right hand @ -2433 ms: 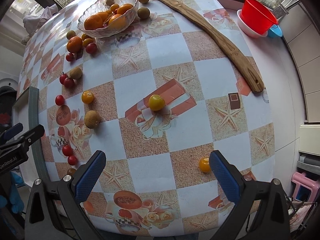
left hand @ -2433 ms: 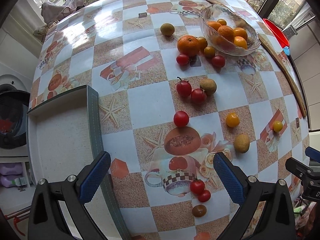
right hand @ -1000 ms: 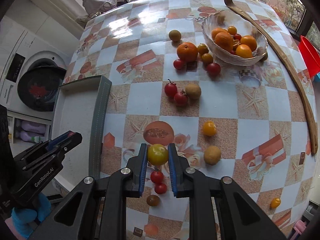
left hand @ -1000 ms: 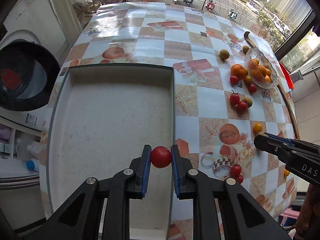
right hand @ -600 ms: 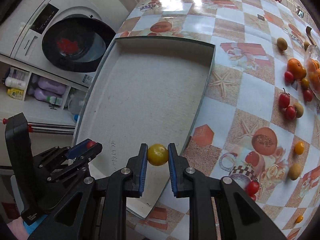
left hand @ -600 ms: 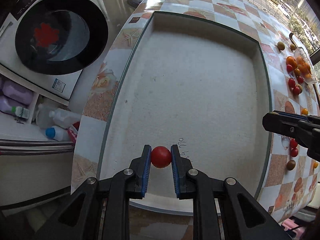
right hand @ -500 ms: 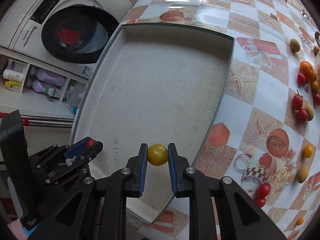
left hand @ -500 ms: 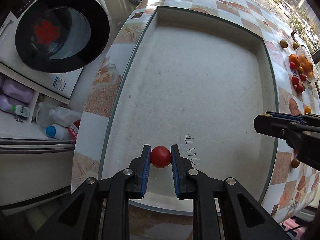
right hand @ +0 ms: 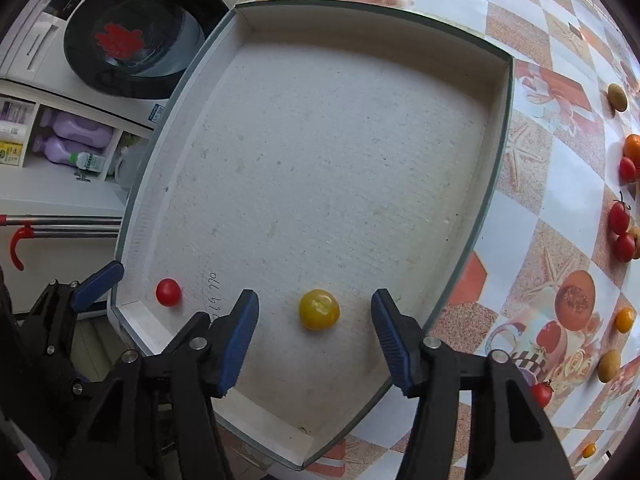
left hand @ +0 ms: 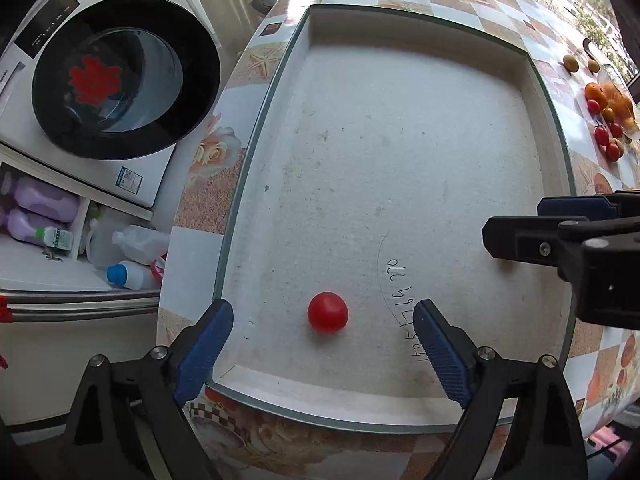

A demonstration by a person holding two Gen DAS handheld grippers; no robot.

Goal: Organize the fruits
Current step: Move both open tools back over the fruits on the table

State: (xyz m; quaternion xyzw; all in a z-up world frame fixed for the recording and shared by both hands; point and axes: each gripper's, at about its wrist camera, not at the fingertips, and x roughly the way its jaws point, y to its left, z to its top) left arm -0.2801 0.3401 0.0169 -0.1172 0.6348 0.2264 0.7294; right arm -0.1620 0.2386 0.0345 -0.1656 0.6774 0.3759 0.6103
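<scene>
I hold both tools pointing steeply down over the near end of the white foam tray (left hand: pixel 400 140). My left hand-held gripper (left hand: pixel 322 344) has its jaws opening, the blue pads spread wide, and the red cherry tomato (left hand: pixel 327 312) lies free on the tray floor between them, touching neither pad. My right hand-held gripper (right hand: pixel 314 336) is opening too, with the yellow cherry tomato (right hand: pixel 319 309) resting loose on the tray floor between its pads. From the right wrist camera the red one sits near the tray's near left corner, well apart from the yellow one. Both are round, so I cannot tell which way either points. The tray sits on the checked tabletop (right hand: pixel 532 208), where more red tomatoes (right hand: pixel 619 218), small yellow fruits and brownish fruits lie scattered to the right. A washing machine (left hand: pixel 116 88) stands beyond the table's left edge.
</scene>
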